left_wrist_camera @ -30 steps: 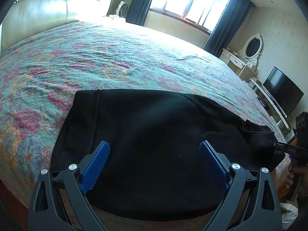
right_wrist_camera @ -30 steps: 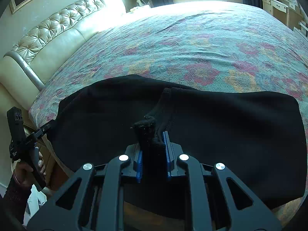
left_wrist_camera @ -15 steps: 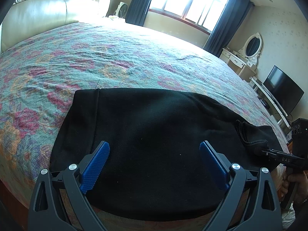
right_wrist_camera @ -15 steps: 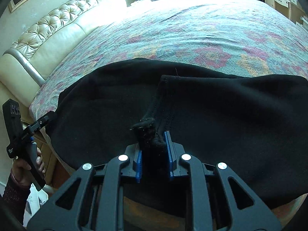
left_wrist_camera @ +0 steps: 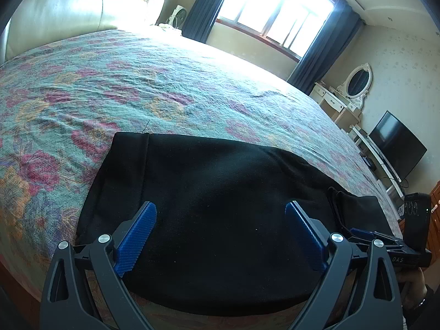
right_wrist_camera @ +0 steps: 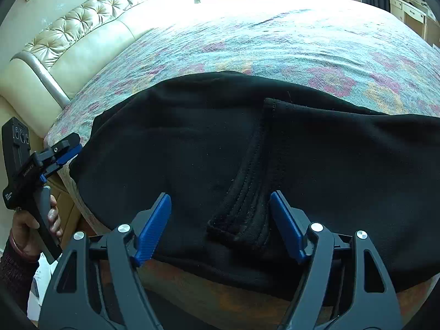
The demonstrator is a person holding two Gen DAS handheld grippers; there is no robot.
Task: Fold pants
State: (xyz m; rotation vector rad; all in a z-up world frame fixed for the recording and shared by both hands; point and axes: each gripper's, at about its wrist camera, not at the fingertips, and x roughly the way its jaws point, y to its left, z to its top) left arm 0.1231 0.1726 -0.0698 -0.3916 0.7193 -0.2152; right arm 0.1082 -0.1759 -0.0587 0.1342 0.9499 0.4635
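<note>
Black pants [left_wrist_camera: 220, 206] lie folded along the near edge of the bed, also in the right wrist view [right_wrist_camera: 192, 148]. Their ribbed waistband [right_wrist_camera: 247, 200] lies on top of the lower layer, its near end between my right fingers. My right gripper [right_wrist_camera: 220, 228] is open and holds nothing; it shows at the far right of the left wrist view [left_wrist_camera: 385, 243]. My left gripper [left_wrist_camera: 220, 233] is open and empty above the pants' left half; in the right wrist view [right_wrist_camera: 55, 156] it hovers at the pants' left end.
The bed has a floral cover [left_wrist_camera: 137, 82] and a cream tufted headboard [right_wrist_camera: 82, 27]. A window [left_wrist_camera: 275, 13], a vanity [left_wrist_camera: 352, 90] and a TV [left_wrist_camera: 396, 145] stand beyond the bed. The wooden bed frame [right_wrist_camera: 220, 297] runs below the pants.
My right gripper has opened and let go of the waistband, which now lies on the pants. The left gripper has stayed open in place.
</note>
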